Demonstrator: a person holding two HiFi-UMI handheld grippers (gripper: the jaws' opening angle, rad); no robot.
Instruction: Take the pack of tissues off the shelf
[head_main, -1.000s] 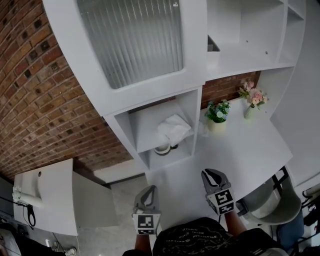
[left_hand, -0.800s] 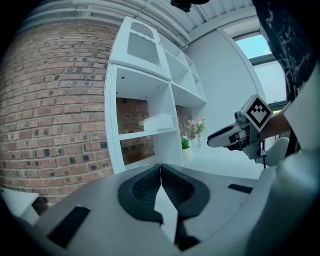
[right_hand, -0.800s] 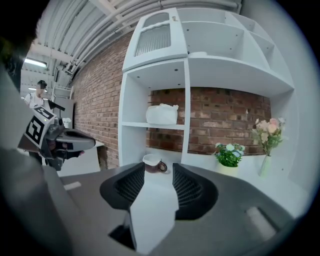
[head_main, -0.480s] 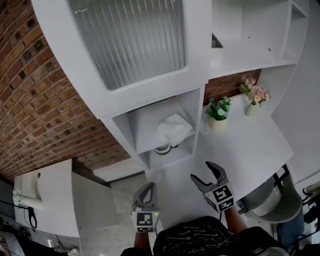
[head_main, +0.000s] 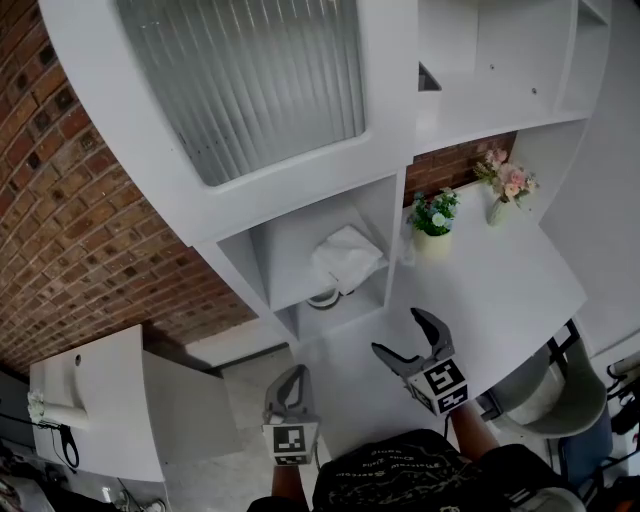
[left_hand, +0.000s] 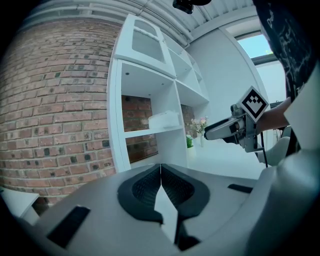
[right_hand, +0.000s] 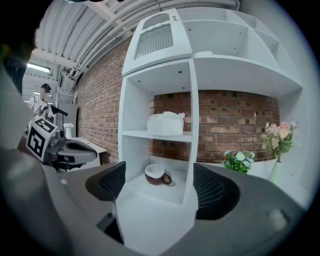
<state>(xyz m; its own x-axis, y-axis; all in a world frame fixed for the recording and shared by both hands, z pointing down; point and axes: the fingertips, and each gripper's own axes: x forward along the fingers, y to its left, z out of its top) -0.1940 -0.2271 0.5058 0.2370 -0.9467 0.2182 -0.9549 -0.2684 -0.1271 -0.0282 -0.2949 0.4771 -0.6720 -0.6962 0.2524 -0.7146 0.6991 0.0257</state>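
- Head view cuts the person off at the bottom edge: only the wrists and a dark top show behind the two tools.
- From above, the pack of tissues (head_main: 347, 258) reads as a crumpled white bundle, and its rear part is tucked under the cabinet with the ribbed glass door (head_main: 260, 80).
- A cup (head_main: 323, 298) on the compartment floor below is half covered by the shelf board (head_main: 290, 292); the right gripper view shows it whole, brown outside and white inside.
- In the left gripper view the pack is only a small pale shape on the shelf, with no detail to make out.
- A potted plant (head_main: 436, 222) and a vase of pink flowers (head_main: 505, 190) stand on the white surface (head_main: 500, 290) beside the shelving, well apart from the pack.
- Left tool (head_main: 292, 378) has its jaws pressed together with nothing between them, and it sits low, away from the shelving.
- Right tool (head_main: 397, 332) has just been opening; its jaws stand wide apart and bare, touching nothing.
- Its jaws frame the open compartment, while the pack lies on the shelf board above the cup, untouched and well short of the pads.
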